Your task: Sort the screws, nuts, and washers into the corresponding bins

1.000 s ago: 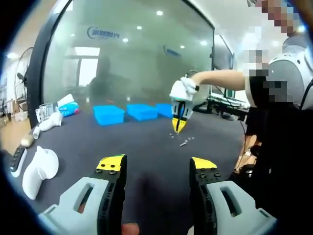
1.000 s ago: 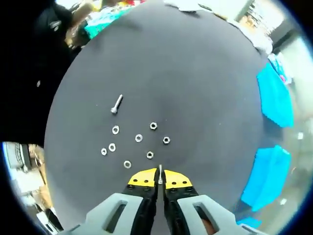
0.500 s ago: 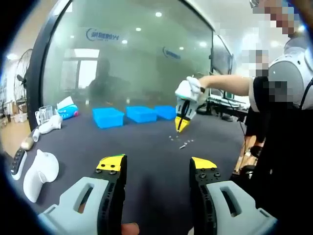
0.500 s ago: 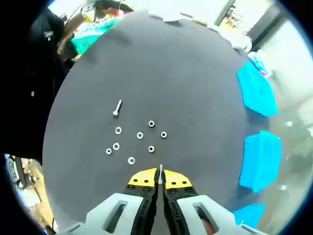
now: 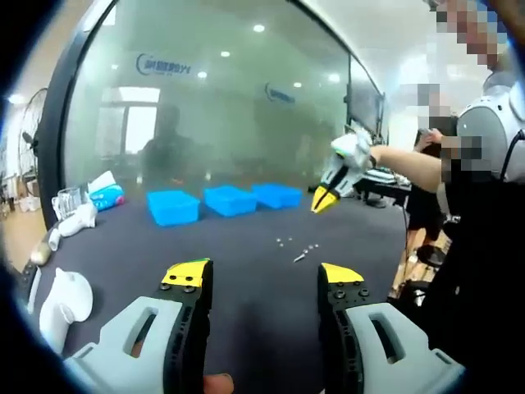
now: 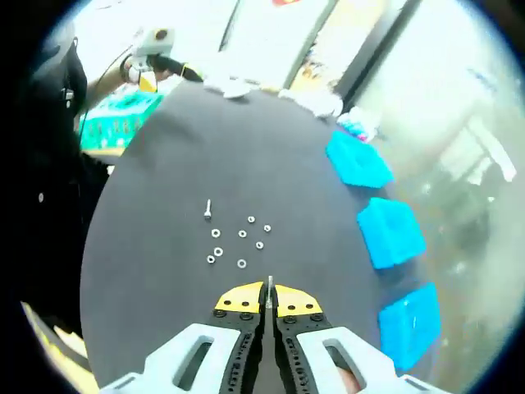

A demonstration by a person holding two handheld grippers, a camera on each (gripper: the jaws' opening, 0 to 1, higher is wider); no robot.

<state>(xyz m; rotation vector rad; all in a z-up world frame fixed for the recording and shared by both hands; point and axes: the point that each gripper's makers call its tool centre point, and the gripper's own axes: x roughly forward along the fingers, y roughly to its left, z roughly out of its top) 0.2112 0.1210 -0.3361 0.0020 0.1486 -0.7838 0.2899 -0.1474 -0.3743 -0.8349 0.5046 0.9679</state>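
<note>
My right gripper [image 6: 269,302] is shut on a small screw [image 6: 270,289] that stands up between its yellow tips, held high above the dark table [image 6: 164,164]. Below it lie a loose screw [image 6: 208,209] and several nuts and washers [image 6: 242,243]. Three blue bins [image 6: 390,231] line the table's right edge in the right gripper view. In the left gripper view my left gripper [image 5: 261,279] stands open and holds nothing, low over the table, while the right gripper [image 5: 326,199] hangs in the air beyond the scattered hardware [image 5: 297,245] and the blue bins [image 5: 228,199].
White objects [image 5: 59,300] lie at the table's left edge in the left gripper view, with a cup and a tissue pack [image 5: 105,195] farther back. A glass wall stands behind the bins. A person [image 5: 480,205] stands at the right.
My right gripper has risen and swung away from the hardware toward the bins' side, still shut on the screw. The left gripper stays put and open.
</note>
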